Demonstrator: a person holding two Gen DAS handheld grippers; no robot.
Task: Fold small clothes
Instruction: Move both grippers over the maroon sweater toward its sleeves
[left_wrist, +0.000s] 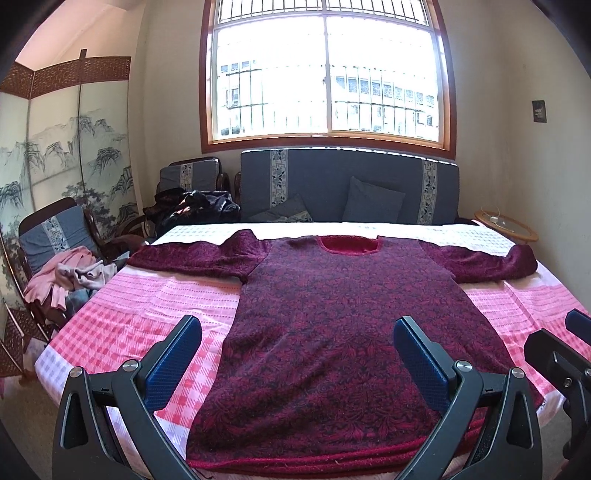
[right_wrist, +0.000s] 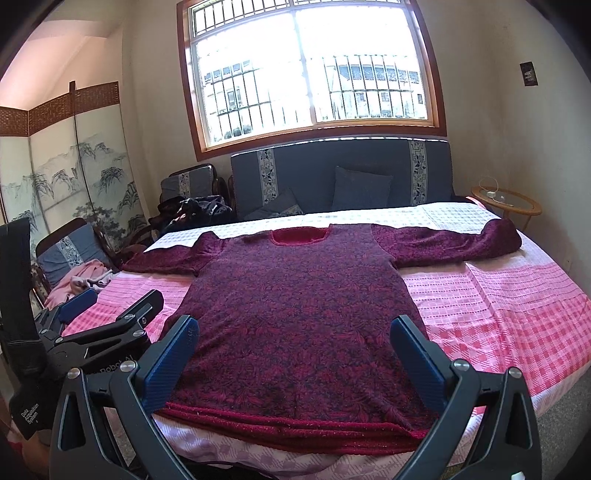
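Note:
A dark maroon long-sleeved sweater (left_wrist: 332, 314) with a red leaf pattern lies flat on the pink checked bedspread (left_wrist: 147, 314), sleeves spread out to both sides, neckline at the far end, red hem nearest me. My left gripper (left_wrist: 297, 332) hovers open above the hem's left half, nothing between its blue pads. My right gripper (right_wrist: 295, 332) hangs open over the sweater (right_wrist: 295, 306) near the hem's right half, also holding nothing. The left gripper's body (right_wrist: 110, 325) shows at the left of the right wrist view.
A pile of pink and grey clothes (left_wrist: 70, 277) lies on a chair at the left. Dark garments (left_wrist: 195, 206) sit on another chair behind. A blue sofa (left_wrist: 347, 184) runs along the far side under the window. A round side table (left_wrist: 506, 225) stands at the right.

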